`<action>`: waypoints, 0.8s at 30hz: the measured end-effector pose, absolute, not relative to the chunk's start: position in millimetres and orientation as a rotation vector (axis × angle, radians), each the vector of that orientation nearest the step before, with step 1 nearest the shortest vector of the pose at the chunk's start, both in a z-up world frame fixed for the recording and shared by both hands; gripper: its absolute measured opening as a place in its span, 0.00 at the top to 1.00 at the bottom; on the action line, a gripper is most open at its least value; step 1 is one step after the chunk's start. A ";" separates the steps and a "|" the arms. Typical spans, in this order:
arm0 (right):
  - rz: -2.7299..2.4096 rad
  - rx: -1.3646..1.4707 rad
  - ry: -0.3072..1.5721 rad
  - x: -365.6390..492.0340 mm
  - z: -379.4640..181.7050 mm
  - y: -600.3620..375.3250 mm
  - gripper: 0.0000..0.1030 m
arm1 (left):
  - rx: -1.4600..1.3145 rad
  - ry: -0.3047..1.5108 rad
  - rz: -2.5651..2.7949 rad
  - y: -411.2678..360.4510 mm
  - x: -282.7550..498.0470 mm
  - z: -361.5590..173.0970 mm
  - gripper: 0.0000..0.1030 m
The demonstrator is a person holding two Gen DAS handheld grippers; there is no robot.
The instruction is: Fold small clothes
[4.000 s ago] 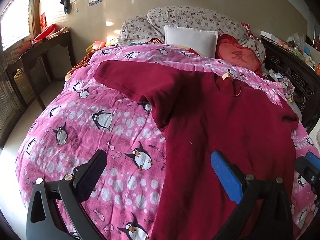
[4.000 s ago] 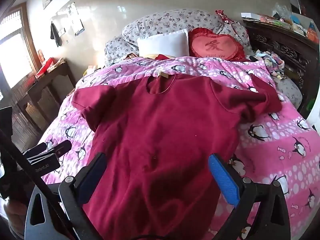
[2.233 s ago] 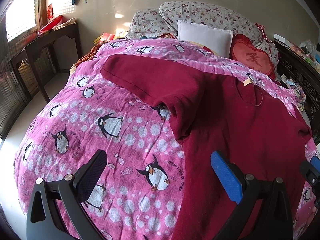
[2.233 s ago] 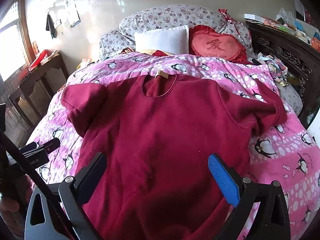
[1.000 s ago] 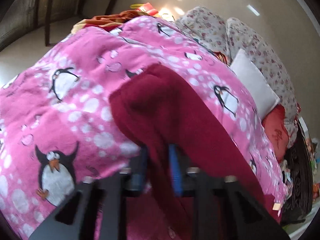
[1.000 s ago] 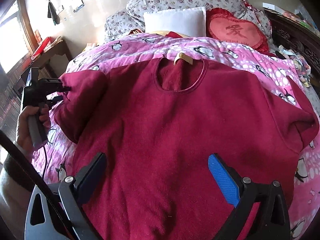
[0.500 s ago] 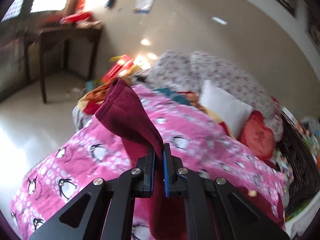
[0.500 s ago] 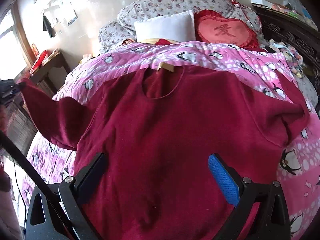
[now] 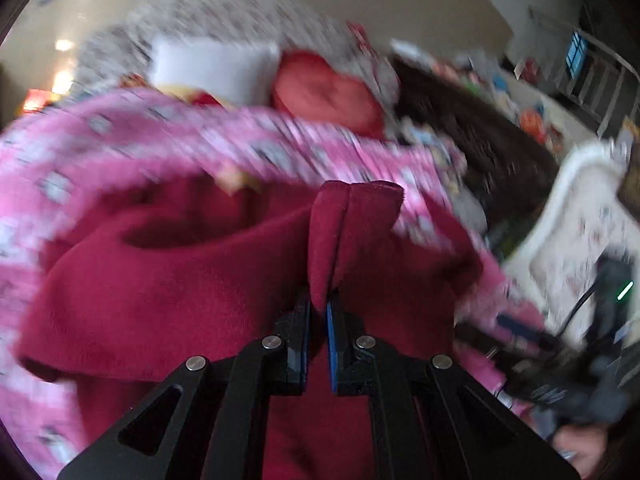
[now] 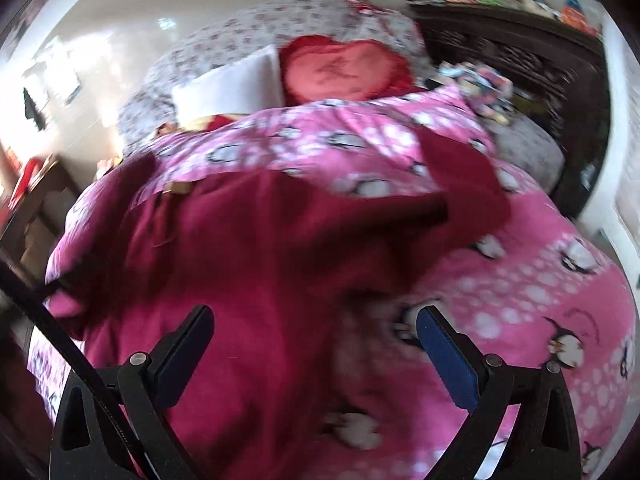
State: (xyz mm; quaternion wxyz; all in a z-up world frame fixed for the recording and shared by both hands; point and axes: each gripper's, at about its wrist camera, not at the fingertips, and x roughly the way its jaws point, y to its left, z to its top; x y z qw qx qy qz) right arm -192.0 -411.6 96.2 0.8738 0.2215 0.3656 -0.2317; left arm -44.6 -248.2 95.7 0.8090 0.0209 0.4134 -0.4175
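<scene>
So at this point I was barely into the fold. My left gripper (image 9: 318,312) was clamped tight on the cuff end of one sleeve (image 9: 352,216) of the dark red top (image 10: 240,280), holding it up over the body of the garment. The top was spread on the pink penguin blanket (image 10: 540,280), neckline toward the pillows. My right gripper (image 10: 314,344) was wide open with nothing in it, hovering over the lower part of the top.

I'd call it the first sleeve fold in progress. The other sleeve (image 10: 460,176) was stretched out flat on the blanket, untouched, and the body wasn't folded at all.

The left cam showed the pinch up close plus my other hand's tool off to the side; only the right cam showed that far sleeve. Both views were pretty smeared.
</scene>
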 end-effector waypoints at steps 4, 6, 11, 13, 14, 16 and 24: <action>-0.527 0.483 0.755 -202.7 94.6 -429.7 0.00 | 0.117 0.965 -0.917 -269.4 -42.7 67.5 0.85; -0.513 0.488 0.744 -204.7 96.0 -430.3 0.00 | 0.098 0.983 -0.942 -254.1 -37.2 75.9 0.62; -0.429 0.464 0.746 -175.0 94.8 -423.6 0.00 | 0.064 0.800 -0.858 -170.4 -40.6 128.9 0.06; -0.393 0.450 0.765 -156.1 89.9 -422.8 0.00 | 0.094 0.772 -0.763 -138.7 -30.7 138.4 0.06; -0.390 0.444 0.786 -149.4 86.2 -422.9 0.00 | 0.112 0.772 -0.715 -127.0 -25.8 137.8 0.06; -0.400 0.418 0.829 -134.3 75.3 -422.2 0.00 | 0.119 0.786 -0.630 -106.4 -11.1 132.7 0.06; -0.405 0.121 0.775 -117.4 78.8 -395.9 0.84 | 0.194 0.912 -0.468 -94.8 12.1 78.8 0.06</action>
